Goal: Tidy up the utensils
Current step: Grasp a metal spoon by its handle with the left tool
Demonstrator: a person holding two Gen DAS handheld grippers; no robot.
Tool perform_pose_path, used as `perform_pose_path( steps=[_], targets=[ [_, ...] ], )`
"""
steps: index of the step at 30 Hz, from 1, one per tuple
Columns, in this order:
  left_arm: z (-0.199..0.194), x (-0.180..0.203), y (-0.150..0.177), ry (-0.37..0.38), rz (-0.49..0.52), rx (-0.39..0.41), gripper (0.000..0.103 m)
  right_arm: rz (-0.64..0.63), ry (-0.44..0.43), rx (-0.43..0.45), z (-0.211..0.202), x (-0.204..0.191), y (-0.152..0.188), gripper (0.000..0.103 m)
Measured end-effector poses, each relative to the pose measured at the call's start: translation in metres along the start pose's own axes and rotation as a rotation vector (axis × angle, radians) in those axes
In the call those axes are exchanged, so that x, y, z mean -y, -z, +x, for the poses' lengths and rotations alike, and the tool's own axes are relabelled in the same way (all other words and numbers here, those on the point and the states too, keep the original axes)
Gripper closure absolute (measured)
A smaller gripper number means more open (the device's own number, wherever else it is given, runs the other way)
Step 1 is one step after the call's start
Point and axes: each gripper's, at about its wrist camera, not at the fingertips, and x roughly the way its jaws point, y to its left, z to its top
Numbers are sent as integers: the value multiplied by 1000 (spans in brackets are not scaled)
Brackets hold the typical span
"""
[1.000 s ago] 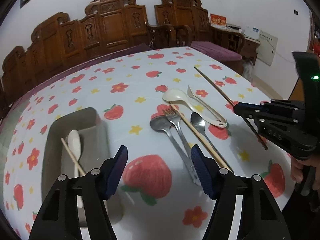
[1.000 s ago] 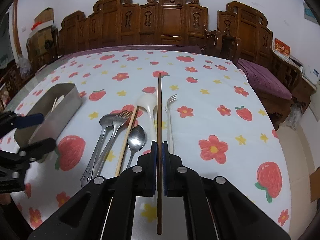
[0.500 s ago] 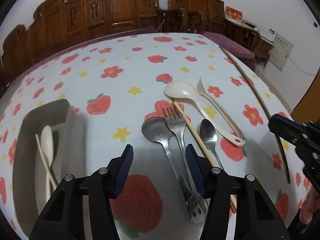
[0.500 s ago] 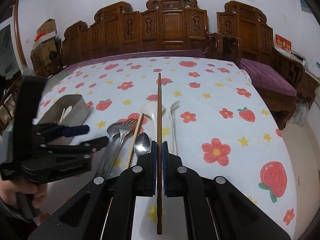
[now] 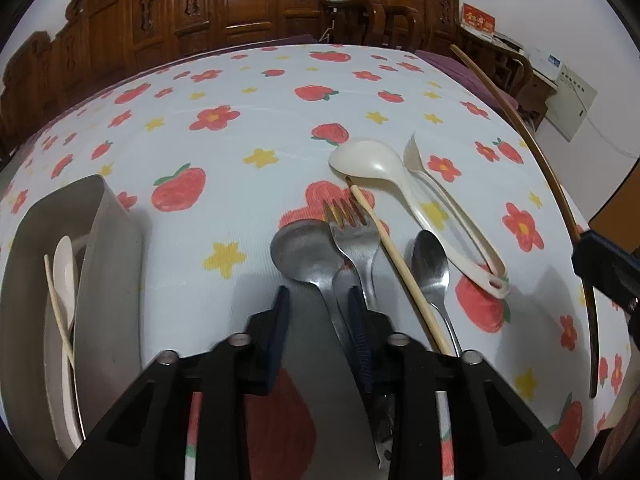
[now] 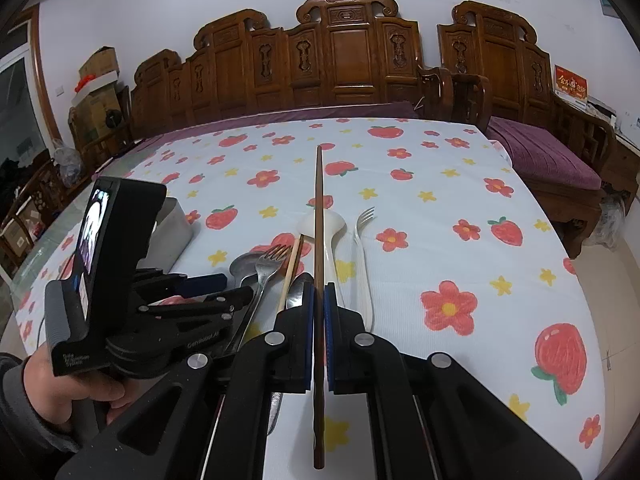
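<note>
My left gripper (image 5: 318, 308) is low over the flowered tablecloth, its jaws closing. The handle of the large metal spoon (image 5: 304, 252) lies between the pads, close to the right one and clear of the left. A metal fork (image 5: 352, 232) lies just to the right of the spoon. Beside it are a pale wooden chopstick (image 5: 396, 264), a small metal spoon (image 5: 430, 264), a white ladle spoon (image 5: 372, 160) and a white plastic fork (image 5: 440, 200). My right gripper (image 6: 318, 292) is shut on a dark brown chopstick (image 6: 319, 220), held above the table.
A metal tray (image 5: 108, 264) at the left holds a white spoon (image 5: 64, 272) and a pale chopstick (image 5: 58, 312). A hand (image 6: 60, 392) grips the left tool. Carved wooden chairs (image 6: 352, 56) line the table's far side, and a purple bench (image 6: 548, 152) stands past its right edge.
My left gripper has come down and forward from near the tray to the metal spoon and fork. Its jaws have narrowed around the spoon's handle. The right gripper still holds the dark chopstick in place.
</note>
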Motion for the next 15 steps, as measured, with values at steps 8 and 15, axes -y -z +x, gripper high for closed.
perform_pose_path(
  steps=[8, 15],
  targets=[
    [-8, -11, 2, -20, -8, 2, 98, -14, -10, -9, 4, -6, 2, 97],
    [-38, -16, 6, -33, 5, 46, 98, -29, -28, -2, -1, -18, 3, 97]
  ],
)
